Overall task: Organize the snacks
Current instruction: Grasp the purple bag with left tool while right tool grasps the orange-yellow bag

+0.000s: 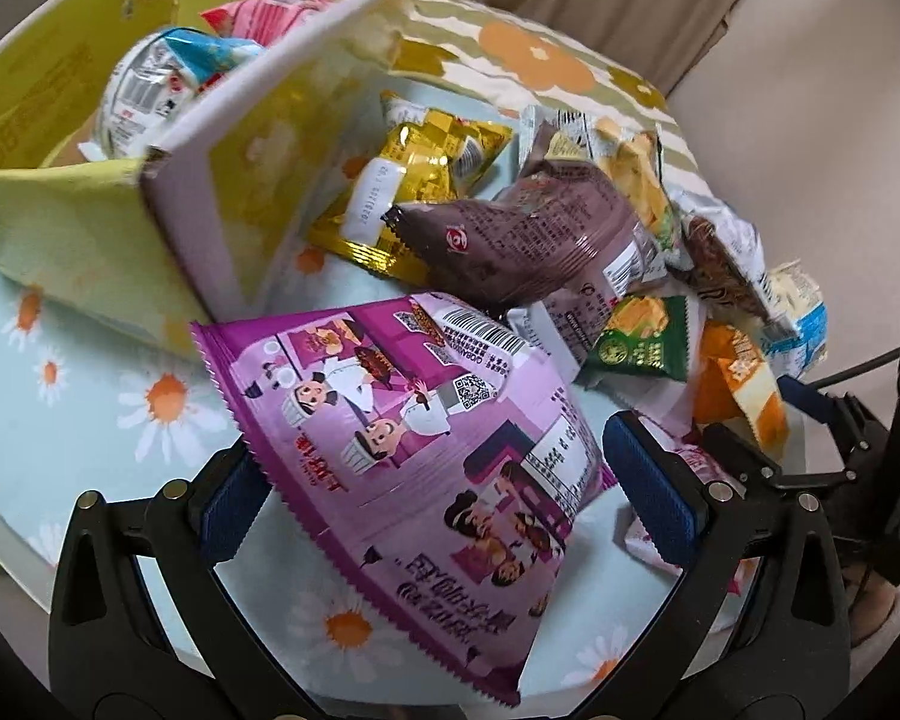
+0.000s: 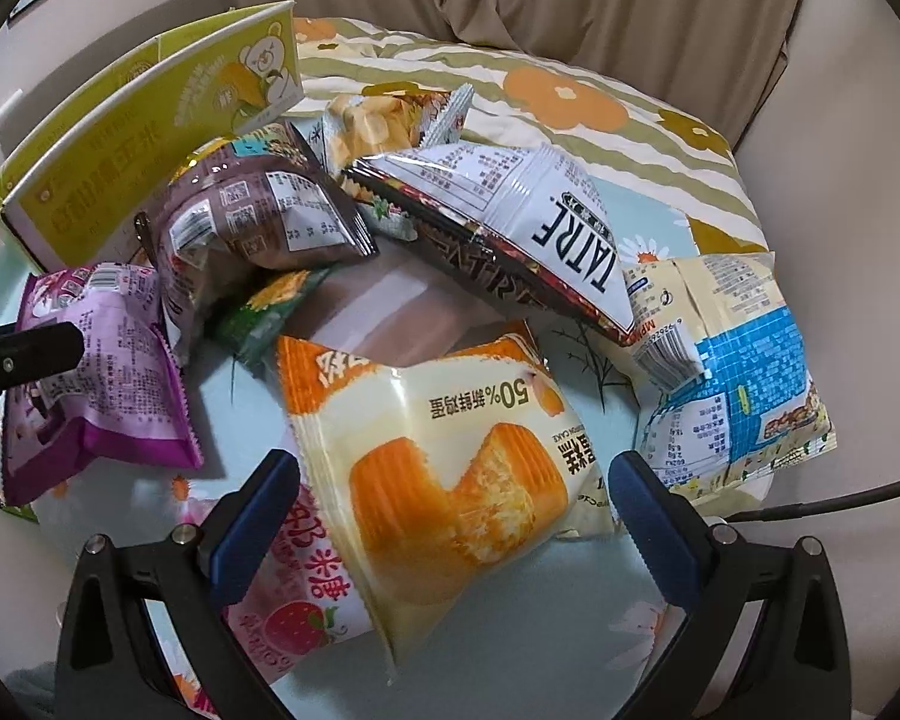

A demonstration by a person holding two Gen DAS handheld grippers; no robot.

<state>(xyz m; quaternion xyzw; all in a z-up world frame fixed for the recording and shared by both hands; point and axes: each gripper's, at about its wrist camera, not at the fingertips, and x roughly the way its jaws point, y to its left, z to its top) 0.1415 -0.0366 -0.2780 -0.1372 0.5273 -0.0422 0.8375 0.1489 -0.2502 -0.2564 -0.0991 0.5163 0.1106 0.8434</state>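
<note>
The left gripper [image 1: 438, 480] stands with its fingers spread wide, a purple snack packet [image 1: 414, 438] lying between them; whether the pads touch it cannot be told. Ahead and to its left sits a yellow cardboard box [image 1: 192, 198], open at the top, with a few packets already inside. Ahead and to its right lies a loose heap, with a brown packet [image 1: 540, 234] and a gold packet [image 1: 414, 180] on top.

The right gripper [image 2: 453, 516] is also spread wide, an orange cake packet [image 2: 444, 474] between its fingers. A pink strawberry packet [image 2: 294, 606] lies partly under that, by the left finger. Everything rests on a daisy-print cloth [image 2: 510, 630] covering the worktop.

These packets look light, air-puffed and slippery, and the cake is likely crushable. A gentle pinch on a crimped end seam seems safest.
</note>
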